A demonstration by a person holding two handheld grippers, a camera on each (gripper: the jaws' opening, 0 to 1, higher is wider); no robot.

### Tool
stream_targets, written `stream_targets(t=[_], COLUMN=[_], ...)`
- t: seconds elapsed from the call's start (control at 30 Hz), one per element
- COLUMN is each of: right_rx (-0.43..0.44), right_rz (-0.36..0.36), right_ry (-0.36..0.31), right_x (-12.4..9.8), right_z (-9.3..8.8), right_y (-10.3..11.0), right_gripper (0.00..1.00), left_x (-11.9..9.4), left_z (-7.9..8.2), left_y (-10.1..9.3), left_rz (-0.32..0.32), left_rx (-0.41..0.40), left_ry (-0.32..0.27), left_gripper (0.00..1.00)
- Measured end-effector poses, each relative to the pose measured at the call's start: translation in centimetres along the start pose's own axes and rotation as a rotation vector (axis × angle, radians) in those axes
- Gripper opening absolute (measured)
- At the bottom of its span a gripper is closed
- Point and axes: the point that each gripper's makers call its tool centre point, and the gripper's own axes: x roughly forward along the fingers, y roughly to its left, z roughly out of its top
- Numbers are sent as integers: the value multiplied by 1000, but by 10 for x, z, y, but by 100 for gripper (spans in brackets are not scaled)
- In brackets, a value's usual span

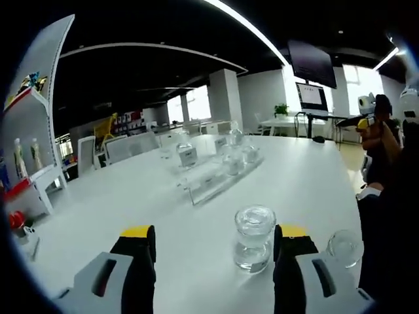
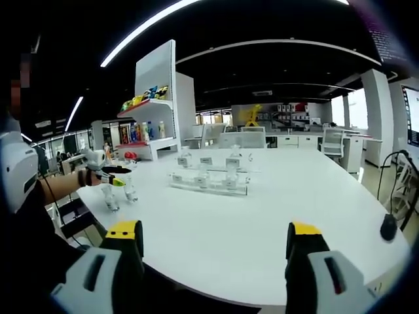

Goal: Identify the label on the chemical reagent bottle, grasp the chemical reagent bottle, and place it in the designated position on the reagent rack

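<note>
A clear glass reagent bottle [image 1: 254, 239] with a round stopper stands on the white table [image 1: 131, 196], between my left gripper's [image 1: 213, 247] open jaws and close to the right jaw. A second clear bottle [image 1: 345, 247] stands just right of that jaw. Further out is the clear reagent rack [image 1: 216, 175], holding several labelled bottles. In the right gripper view, my right gripper [image 2: 215, 241] is open over the table edge with nothing between its jaws. The rack [image 2: 209, 180] lies ahead, and the left gripper [image 2: 115, 178] hovers by two bottles [image 2: 110, 197] at the left.
A white shelf unit [image 2: 154, 111] with coloured items stands beyond the table's far left. Office chairs [image 2: 249, 139] line the far side. A small black object [image 2: 389, 227] lies at the table's right edge. A person [image 1: 380, 131] stands at the right of the left gripper view.
</note>
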Motion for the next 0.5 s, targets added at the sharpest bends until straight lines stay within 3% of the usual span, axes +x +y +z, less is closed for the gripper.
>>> stream_targets(t=[0.23, 0.5], right_rx=[3, 4], right_rz=[0, -2], right_ry=[-1, 1], right_x=[1, 0], right_z=[-1, -1], right_y=[0, -1], right_gripper=[86, 86], left_x=[7, 13], left_z=[-5, -5], left_y=[-13, -24], left_rz=[-49, -96], left_rx=[-20, -24], left_ry=[-27, -60], left_gripper=[59, 36])
